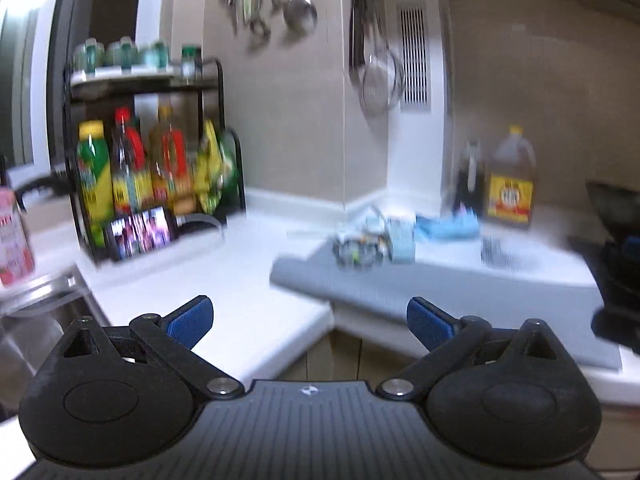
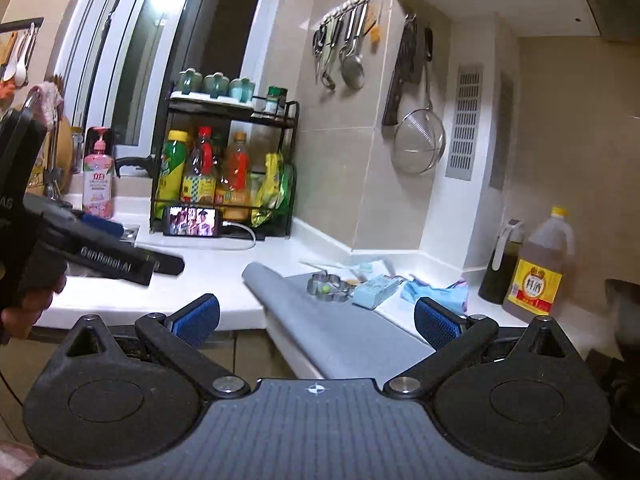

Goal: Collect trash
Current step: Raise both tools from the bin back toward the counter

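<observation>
Above counter (image 2: 208,276), both claws agape (empty), trash (image 2: 374,290) beyond

White L-shaped counter (image 2: 208,276). Ahead of right gripper (image 2: 317,320): grey mat (image 2: 340,332) bearing metal cutter (image 2: 330,286), pale box (image 2: 376,290). Beyond-right: blue cloth (image 2: 434,292), dark bottle (image 2: 502,264), oil jug (image 2: 540,264). Far-left: rack (image 2: 228,168), phone (image 2: 194,221), soap (image 2: 99,176).
</observation>
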Available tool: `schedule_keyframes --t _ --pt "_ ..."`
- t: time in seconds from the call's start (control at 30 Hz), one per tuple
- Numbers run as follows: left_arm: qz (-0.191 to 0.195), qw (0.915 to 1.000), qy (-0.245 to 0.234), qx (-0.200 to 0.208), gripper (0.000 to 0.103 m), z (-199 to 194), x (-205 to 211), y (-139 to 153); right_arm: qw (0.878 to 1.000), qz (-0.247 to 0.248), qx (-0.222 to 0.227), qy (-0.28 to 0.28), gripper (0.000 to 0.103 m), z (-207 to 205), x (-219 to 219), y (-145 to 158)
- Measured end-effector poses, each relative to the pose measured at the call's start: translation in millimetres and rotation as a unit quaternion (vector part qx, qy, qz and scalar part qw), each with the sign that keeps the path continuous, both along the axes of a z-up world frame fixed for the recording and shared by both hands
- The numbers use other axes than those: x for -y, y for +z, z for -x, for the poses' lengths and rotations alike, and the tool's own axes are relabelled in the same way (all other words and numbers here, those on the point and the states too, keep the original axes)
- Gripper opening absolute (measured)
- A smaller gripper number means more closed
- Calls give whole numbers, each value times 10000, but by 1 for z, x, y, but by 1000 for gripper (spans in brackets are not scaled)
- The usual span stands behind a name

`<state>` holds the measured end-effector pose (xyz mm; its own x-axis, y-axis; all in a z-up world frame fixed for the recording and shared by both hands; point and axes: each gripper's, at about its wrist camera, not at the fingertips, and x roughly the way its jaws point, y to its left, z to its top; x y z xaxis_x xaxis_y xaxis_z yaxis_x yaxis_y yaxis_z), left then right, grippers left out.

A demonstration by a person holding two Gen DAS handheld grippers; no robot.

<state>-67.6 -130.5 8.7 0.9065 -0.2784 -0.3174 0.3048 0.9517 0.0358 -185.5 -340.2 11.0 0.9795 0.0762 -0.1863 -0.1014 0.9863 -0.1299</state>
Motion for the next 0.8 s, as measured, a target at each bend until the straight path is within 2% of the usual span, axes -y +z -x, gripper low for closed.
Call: schedule_keyframes --t 0.13,0.27,0.6,0.8 --pt "54 9999 -5 84 103 -10 10 16 9993 -299 1 -235 103 -11 11 12" --pt "34 9999 138 -1 103 -22 12 21 9971 -374 -248 -615 103 -46 25 2" --pt "-51 9981 464 -397 103 -46 -8 -10 9885 -452 -1082 -952 103 -178 37 -38" --pt "87 9960 578 -677 103 -65 -22 -22 9825 -733 -1258 -1164 103 -256 43 -48"
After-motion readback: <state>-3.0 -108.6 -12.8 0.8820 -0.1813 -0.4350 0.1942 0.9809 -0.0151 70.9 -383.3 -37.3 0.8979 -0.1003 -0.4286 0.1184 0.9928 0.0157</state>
